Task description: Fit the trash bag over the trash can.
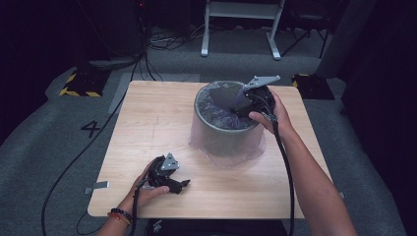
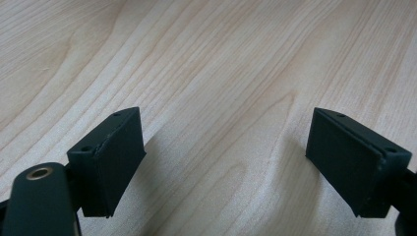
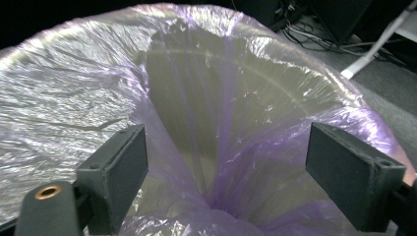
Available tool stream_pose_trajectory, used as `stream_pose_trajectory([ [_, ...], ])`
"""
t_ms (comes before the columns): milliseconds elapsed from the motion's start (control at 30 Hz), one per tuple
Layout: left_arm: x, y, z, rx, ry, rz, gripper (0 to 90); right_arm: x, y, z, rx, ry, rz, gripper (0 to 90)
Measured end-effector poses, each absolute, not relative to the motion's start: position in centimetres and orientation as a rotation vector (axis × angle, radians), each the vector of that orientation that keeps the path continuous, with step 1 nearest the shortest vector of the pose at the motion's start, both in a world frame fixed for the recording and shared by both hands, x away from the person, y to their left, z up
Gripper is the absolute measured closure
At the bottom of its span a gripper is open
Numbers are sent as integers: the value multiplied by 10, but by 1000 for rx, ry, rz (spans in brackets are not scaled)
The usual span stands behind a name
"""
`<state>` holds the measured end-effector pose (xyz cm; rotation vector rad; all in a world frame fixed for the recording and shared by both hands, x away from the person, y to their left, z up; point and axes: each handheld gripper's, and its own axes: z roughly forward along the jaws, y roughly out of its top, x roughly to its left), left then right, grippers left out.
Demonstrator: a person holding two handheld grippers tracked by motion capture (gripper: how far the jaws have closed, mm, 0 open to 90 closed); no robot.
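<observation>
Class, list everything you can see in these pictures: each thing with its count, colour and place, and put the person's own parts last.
Light wooden square table: one, pale wood, centre of the high view.
Grey round bin: one, grey, far right part of the table.
Thin purple plastic bag liner: one, translucent purple, lining the bin and draped over its rim.
White metal frame: one, white, on the floor beyond the table.
Black cables: several, black, on the grey floor.
Left tool: one, black, open, low over bare table.
Right tool: one, black, open, inside the bin's mouth.
</observation>
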<state>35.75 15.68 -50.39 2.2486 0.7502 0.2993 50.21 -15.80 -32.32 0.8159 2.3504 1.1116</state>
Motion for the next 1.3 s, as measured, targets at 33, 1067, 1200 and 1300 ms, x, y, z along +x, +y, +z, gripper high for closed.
stream_pose_trajectory([
  [33,357,157,-504,2249,750,299,143,502,-158,-323,821,2352,1106,164],
  [1067,357,157,-504,2249,750,299,143,504,-141,-333,748,2550,792,167],
  [1200,358,157,-504,2252,746,301,143,506,-138,-335,745,2579,752,168],
  [1300,357,157,-504,2252,746,306,144,506,-136,-335,743,2591,709,175],
])
